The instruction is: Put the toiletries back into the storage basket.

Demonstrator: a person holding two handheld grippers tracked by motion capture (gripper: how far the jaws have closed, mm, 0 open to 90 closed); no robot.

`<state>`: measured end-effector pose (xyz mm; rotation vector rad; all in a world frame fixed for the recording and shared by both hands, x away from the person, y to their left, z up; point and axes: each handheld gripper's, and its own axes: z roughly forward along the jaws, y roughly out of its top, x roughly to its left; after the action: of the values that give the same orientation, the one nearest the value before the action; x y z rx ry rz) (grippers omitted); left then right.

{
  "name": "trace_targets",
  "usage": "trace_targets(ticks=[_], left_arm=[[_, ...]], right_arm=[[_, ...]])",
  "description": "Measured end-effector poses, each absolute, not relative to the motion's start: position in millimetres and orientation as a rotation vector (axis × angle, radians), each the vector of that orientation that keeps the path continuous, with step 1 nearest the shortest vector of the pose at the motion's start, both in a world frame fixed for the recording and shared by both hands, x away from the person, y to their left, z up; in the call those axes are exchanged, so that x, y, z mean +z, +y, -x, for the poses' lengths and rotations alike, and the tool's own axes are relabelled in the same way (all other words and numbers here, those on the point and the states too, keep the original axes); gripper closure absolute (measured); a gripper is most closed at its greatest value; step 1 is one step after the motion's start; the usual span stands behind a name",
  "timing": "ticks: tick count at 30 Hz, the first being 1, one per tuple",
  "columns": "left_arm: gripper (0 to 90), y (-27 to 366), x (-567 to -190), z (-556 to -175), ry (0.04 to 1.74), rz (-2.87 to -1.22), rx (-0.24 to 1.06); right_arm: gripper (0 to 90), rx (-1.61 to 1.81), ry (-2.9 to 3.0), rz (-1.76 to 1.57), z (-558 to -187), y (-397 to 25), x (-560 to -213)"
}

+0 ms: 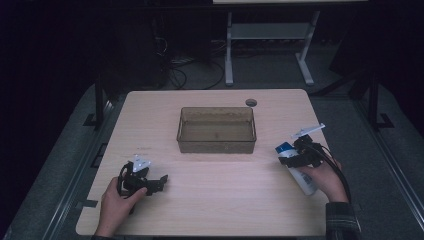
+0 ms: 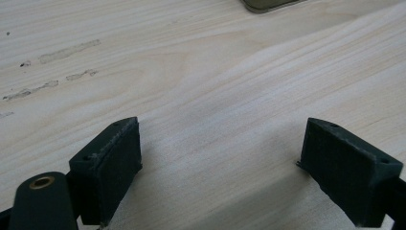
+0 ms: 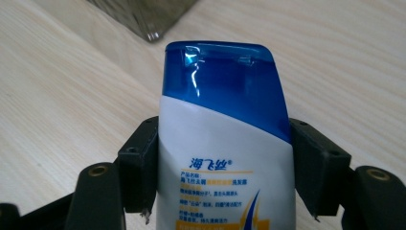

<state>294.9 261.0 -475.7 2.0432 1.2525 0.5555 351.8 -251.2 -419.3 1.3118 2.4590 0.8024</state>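
Note:
A white shampoo bottle with a blue cap [image 1: 296, 167] lies at the table's right side, cap toward the box. My right gripper [image 1: 295, 154] is shut on the shampoo bottle [image 3: 225, 143] just below the cap, both pads pressed to its sides. A clear brownish plastic box [image 1: 216, 130] stands open in the middle of the wooden table [image 1: 215, 200]; nothing shows inside it. My left gripper [image 1: 159, 182] rests near the front left of the table, open, with bare wood between its pads [image 2: 107, 167].
A small round grey grommet [image 1: 251, 102] sits in the table top behind the box. A corner of the box [image 3: 143, 17] is just ahead of the bottle's cap. Beyond the table stand a white desk frame [image 1: 270, 35] and cables on a dark floor.

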Motion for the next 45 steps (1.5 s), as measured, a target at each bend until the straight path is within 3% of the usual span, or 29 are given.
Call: trace_targets(ticks=[25, 45], left_arm=[[12.4, 261.0, -475.7, -294.9, 1.252, -2.043, 0.556], [12.4, 261.0, -475.7, -294.9, 1.252, -2.043, 0.556]], right_arm=[[34.5, 1.227, 2.216, -1.294, -320.7, -293.4, -397.3], [34.5, 1.304, 2.124, -1.228, -312.9, -287.8, -374.6]])
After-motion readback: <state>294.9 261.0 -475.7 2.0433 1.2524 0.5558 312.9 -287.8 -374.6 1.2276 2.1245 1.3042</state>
